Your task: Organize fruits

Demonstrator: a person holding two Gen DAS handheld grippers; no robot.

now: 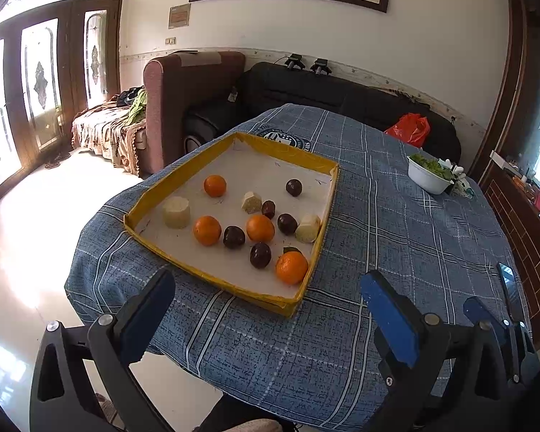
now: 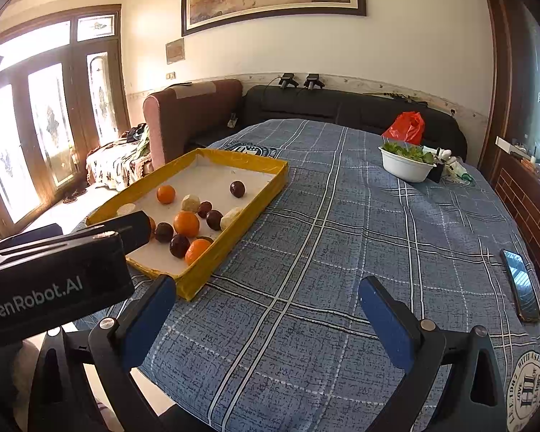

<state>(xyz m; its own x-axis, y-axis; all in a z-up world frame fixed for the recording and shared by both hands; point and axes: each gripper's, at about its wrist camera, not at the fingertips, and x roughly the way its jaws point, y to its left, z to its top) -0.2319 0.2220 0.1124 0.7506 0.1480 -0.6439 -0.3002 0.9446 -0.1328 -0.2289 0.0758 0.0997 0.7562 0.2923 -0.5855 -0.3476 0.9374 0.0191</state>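
Note:
A yellow-rimmed tray [image 1: 234, 293] with a white floor lies on the blue plaid table. It holds several oranges [image 1: 291, 267], several dark purple fruits [image 1: 260, 255] and three pale cut chunks [image 1: 176, 211], all mixed together. The tray also shows in the right wrist view [image 2: 212, 262], with an orange [image 2: 186, 223] and a dark fruit [image 2: 179, 245] near its front. My left gripper [image 1: 266, 320] is open and empty, just short of the tray's near edge. My right gripper [image 2: 266, 318] is open and empty over bare cloth, right of the tray. The left gripper's body [image 2: 54, 273] hides the tray's near left corner.
A white bowl of greens [image 2: 406, 163] stands at the far right of the table, with small white items beside it. A dark phone [image 2: 522, 284] lies near the right edge. A red bag [image 2: 406, 127] sits on the sofa behind. The table drops off at the left.

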